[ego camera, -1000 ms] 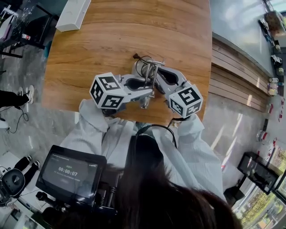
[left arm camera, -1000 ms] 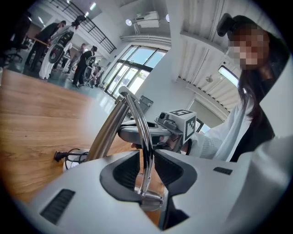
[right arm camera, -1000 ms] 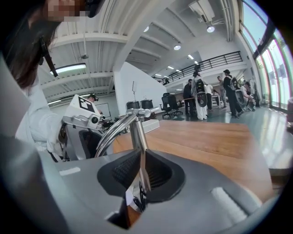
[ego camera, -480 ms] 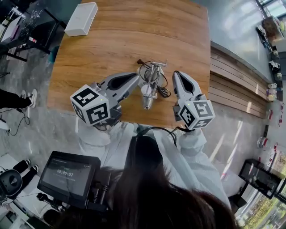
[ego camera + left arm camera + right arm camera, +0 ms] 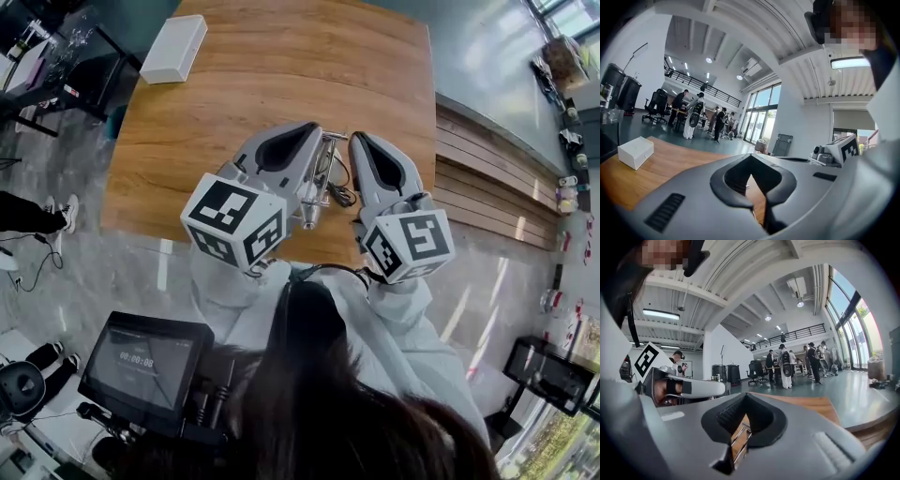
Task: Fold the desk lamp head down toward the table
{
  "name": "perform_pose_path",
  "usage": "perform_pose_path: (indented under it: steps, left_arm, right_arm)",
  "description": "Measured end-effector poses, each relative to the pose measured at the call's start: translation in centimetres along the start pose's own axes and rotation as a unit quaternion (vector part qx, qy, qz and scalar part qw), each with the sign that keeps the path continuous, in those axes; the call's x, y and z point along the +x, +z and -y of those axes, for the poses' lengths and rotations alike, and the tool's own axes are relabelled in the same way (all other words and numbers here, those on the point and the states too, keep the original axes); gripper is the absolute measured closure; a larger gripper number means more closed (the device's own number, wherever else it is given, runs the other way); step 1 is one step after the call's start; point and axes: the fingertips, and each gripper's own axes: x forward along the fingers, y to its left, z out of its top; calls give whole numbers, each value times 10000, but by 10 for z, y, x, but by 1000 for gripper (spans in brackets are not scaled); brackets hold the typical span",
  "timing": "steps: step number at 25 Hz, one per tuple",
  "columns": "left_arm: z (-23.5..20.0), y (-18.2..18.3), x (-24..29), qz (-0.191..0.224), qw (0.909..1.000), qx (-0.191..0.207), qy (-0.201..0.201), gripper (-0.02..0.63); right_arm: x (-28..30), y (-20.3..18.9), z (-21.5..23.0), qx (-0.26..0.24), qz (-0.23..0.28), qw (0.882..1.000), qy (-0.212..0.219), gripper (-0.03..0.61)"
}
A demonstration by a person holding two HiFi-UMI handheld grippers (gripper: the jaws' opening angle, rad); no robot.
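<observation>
The desk lamp lies low on the wooden table, its metal arms folded flat and its black cable coiled beside it. Both grippers hang above it, pointing away from me and about level. My left gripper covers the lamp's left side; its jaws have just been closing and now stand shut with nothing between them. My right gripper is over the lamp's right side, also shut and empty. Under its jaws the lamp's metal bars show against the wood. Neither gripper touches the lamp.
A white box lies at the table's far left corner, also seen in the left gripper view. The table's near edge runs just under the grippers. A wooden bench wall stands right. Several people stand far off.
Both grippers have risen from the lamp toward the head camera and levelled out. The left jaws, open half a second ago, have shut. The lamp stays flat on the table.
</observation>
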Motion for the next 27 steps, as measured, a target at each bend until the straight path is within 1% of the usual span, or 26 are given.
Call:
perform_pose_path:
  steps: [4, 9, 16, 27]
  left_arm:
    - [1, 0, 2, -18, 10000, 4, -20, 614]
    - [1, -1, 4, -35, 10000, -2, 0, 614]
    - [7, -7, 9, -48, 9999, 24, -96, 614]
    - [12, -9, 13, -81, 9999, -27, -128, 614]
  right_arm:
    - [3, 3, -6, 18, 26, 10000, 94, 578]
    - [5, 5, -6, -51, 10, 9999, 107, 578]
    - [6, 4, -7, -123, 8, 9998, 143, 578]
    - [3, 3, -1, -95, -37, 9998, 170, 578]
